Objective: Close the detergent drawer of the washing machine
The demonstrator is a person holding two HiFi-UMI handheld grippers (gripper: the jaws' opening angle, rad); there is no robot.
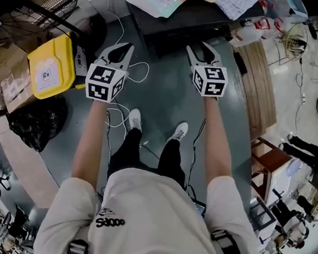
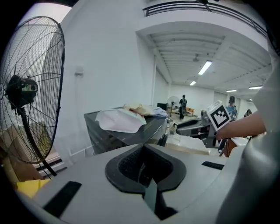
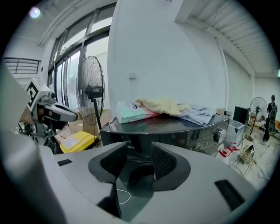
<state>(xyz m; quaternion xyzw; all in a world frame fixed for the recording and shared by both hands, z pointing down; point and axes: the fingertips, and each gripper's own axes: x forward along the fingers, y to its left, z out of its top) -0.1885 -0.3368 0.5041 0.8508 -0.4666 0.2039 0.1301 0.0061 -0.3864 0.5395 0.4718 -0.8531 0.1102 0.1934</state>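
The dark grey front-loading washing machine (image 1: 204, 23) is found at the far end of the grey floor, directly ahead of the person. Its lid is loaded with a beige crumpled cloth (image 3: 164, 106) and a pale green-and-white plastic packet (image 3: 131, 112). The detergent drawer would be expected in the upper band of the machine's front. It cannot be picked out in any view, so how far it stands out is not known. A black wire-caged floor fan (image 2: 30, 87) and a yellow plastic box (image 1: 52, 66) are seen off to the left (neither matters to the job).

The approach is judged to be the step in hand: nothing has been touched. The left tongs (image 1: 120, 49) are held in the air short of the machine, tips together on nothing. The right tongs (image 1: 203, 51) are held level with them, parted and empty, the machine's front framed in the gap.

Next, the drawer face must be found, a tong tip laid flat against it, and a straight push given inward.
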